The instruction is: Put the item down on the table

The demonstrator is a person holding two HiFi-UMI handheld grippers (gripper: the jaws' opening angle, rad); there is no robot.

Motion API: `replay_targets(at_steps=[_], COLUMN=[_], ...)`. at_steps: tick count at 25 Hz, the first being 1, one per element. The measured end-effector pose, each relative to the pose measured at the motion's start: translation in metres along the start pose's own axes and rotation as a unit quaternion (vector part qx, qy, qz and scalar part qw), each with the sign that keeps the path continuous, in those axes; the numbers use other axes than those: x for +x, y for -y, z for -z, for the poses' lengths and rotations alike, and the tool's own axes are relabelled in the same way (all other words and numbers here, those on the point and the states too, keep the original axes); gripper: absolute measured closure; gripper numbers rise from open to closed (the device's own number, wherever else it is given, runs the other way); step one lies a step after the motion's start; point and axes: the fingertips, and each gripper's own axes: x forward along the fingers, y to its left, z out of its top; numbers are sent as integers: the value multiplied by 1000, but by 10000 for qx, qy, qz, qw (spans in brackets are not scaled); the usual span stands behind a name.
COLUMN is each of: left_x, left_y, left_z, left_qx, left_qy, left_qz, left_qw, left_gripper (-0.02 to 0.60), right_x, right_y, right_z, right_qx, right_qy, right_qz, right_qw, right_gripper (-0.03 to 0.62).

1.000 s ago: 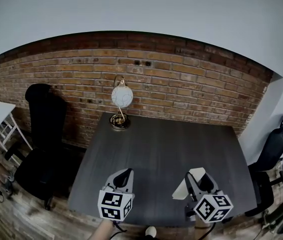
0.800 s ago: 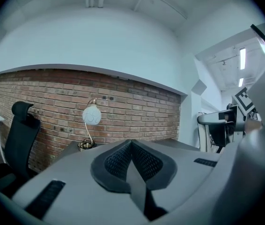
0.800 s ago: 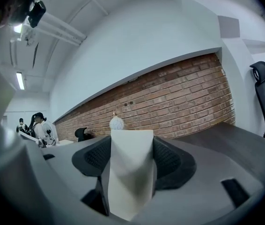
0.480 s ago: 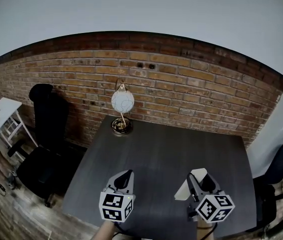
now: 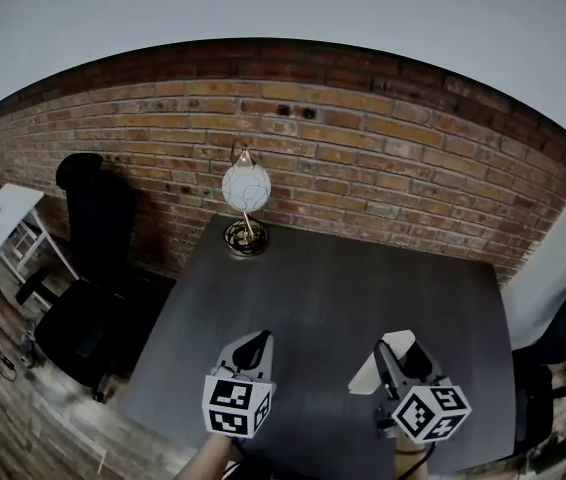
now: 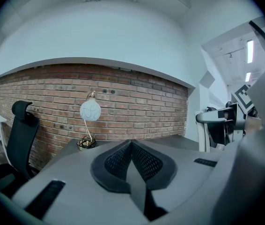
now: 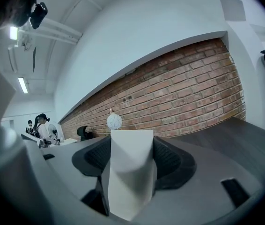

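I am at the carrying end of this job: the white, flat-sided, slightly twisted item (image 7: 128, 170) is not yet on the dark grey wood-grain worktop (image 5: 338, 283). My right hand-held gripper (image 5: 400, 352) pinches it between both jaws. The item stands upright in the grip and reaches past the fingertips, with its square-cut top edge ahead of them. It looks stiff and light, like folded card or thin plastic, though I cannot tell which. Its faces are plain and unmarked.

My left hand-held gripper (image 5: 254, 347) is just to the left of the right one. Its jaws are pressed together with nothing between them.

Both are held over the near part of the worktop, which is bare below and ahead of them. A brass lamp with a white globe shade (image 5: 245, 190) stands far ahead and to the left.

As I judge it, the next move calls for tipping the right one down until the item's lower end meets the surface, then spreading the jaws gently so it does not topple.
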Motion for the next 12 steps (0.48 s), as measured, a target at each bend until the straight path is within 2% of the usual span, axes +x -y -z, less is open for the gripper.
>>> replay_targets(at_steps=[12], left_x=[5], left_y=[-5], left_z=[14], left_qx=[-91], left_qy=[-151], left_qz=[144], left_qw=[9997], left_gripper=[563], right_x=[3], right_y=[-1], right_z=[11], right_qx=[-26], right_qy=[-99], right_qz=[159], right_qw=[9998], right_gripper=[298])
